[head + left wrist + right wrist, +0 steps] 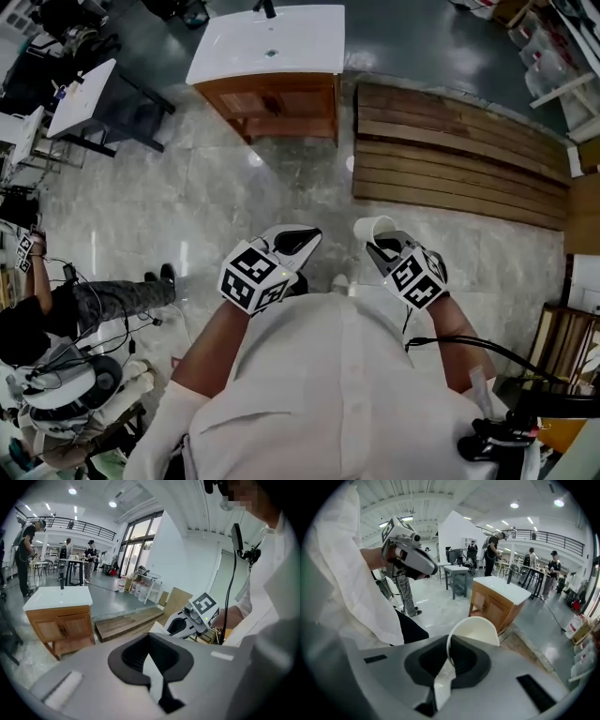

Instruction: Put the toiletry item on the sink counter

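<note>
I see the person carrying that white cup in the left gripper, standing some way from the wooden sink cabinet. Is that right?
Not quite. The white cup is pinched by its rim in the right gripper, not the left, as the right gripper view shows; the left gripper holds nothing. The person does stand some way from the wooden sink cabinet.

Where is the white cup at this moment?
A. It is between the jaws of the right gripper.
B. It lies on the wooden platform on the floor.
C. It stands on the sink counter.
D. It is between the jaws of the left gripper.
A: in the right gripper view, the jaws of the right gripper are closed on the wall of the white cup, and the head view shows the cup at that gripper's tip.
</note>
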Available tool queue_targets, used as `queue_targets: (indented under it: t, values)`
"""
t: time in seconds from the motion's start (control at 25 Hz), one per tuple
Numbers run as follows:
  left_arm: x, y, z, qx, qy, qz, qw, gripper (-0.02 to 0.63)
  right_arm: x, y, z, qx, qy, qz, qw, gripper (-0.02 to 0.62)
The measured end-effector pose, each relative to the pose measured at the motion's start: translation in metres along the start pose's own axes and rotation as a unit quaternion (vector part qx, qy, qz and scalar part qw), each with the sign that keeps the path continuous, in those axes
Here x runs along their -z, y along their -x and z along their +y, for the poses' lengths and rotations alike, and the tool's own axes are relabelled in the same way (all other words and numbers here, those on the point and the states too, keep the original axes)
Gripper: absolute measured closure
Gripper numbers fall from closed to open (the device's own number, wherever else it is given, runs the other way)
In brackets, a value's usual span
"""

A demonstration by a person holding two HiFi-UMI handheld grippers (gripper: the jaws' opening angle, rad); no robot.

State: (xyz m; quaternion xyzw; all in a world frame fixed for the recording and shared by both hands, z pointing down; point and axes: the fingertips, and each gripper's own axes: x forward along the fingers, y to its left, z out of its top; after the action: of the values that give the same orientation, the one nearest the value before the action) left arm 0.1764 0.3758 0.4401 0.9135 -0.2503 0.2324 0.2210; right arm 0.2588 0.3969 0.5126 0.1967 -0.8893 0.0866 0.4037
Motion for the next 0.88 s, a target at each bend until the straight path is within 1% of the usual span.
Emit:
queue_targets:
  t: [0.16, 0.32, 0.44, 0.6, 0.76, 0.88]
  values:
    - [0.003, 0.007, 0.026, -0.005, 0.017, 0.0, 0.9998, 0.6, -0.018, -0.019, -0.018, -0.011, 0.014, 0.006, 1.0, 0.584]
    - [-0.003, 0.011, 0.078, -0.007, 0.032, -0.013, 0.9994, 0.6, -0.045, -0.048, -0.051, -0.012, 0.033, 0.022, 0.999, 0.584]
    - [-0.019, 0.009, 0.13, -0.008, 0.022, -0.02, 0.9995, 0.6, -0.073, -0.072, -0.086, -0.006, 0.039, 0.031, 0.999, 0.584]
    - [-0.049, 0.024, 0.207, -0.011, 0.008, -0.028, 0.9995, 0.6, -0.126, -0.106, -0.134, 0.009, 0.046, 0.03, 0.998, 0.584]
    - [-0.075, 0.037, 0.267, -0.001, -0.007, -0.033, 0.9994, 0.6, -0.172, -0.137, -0.188, 0.024, 0.056, 0.045, 0.997, 0.584]
    - [-0.085, 0.044, 0.311, -0.011, -0.01, -0.034, 0.9993, 0.6, -0.205, -0.159, -0.229, 0.037, 0.058, 0.039, 0.997, 0.584]
